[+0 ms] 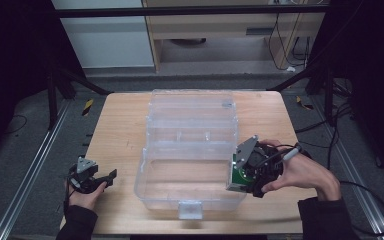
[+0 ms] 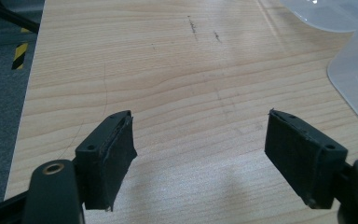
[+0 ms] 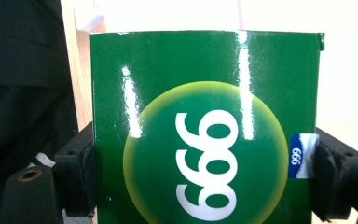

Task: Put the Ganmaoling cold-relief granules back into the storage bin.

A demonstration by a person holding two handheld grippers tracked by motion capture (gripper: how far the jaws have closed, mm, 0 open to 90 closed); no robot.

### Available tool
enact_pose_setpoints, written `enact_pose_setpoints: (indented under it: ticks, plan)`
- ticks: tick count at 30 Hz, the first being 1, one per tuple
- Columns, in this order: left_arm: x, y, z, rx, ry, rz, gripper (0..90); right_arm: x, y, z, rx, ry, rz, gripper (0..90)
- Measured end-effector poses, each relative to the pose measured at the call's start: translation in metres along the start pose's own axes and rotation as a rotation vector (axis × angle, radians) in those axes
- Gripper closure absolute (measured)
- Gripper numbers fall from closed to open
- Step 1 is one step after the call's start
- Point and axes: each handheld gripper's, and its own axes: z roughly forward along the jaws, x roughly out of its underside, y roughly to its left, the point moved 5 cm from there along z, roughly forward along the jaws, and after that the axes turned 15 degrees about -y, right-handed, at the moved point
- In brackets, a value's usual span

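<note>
One clear plastic bin (image 1: 190,150) sitting on counter (image 1: 120,130), right tongs (image 3: 200,182) gripping one green box (image 3: 205,126), left tongs (image 2: 200,158) resting spread, holding nothing.

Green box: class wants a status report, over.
Right gripper shut on green box, at clear bin's right wall. Left gripper open, empty, over bare table. Nothing in the way.

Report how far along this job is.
Done: the clear bin stands open on the table. In hand: the right gripper clamps a green box at the bin's right edge. Left: apparently placing it inside; the left gripper waits open.
</note>
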Motion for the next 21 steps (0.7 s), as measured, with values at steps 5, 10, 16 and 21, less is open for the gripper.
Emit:
enact_pose_setpoints:
  ticks: [5,10,16,21]
  plan:
    - [0.000,0.000,0.000,0.001,-0.001,0.000,23.1,-0.006,-0.003,0.005,-0.006,-0.011,-0.009,16.2]
    - [0.000,0.000,0.000,0.000,-0.001,0.000,23.1,-0.011,-0.004,0.013,-0.014,-0.012,-0.008,16.3]
    - [0.000,0.000,0.000,-0.001,-0.003,-0.001,23.1,-0.016,-0.005,0.023,-0.030,-0.013,-0.014,16.2]
    - [0.000,0.000,0.000,-0.001,-0.003,-0.001,23.1,-0.019,-0.004,0.032,-0.040,-0.017,-0.017,16.2]
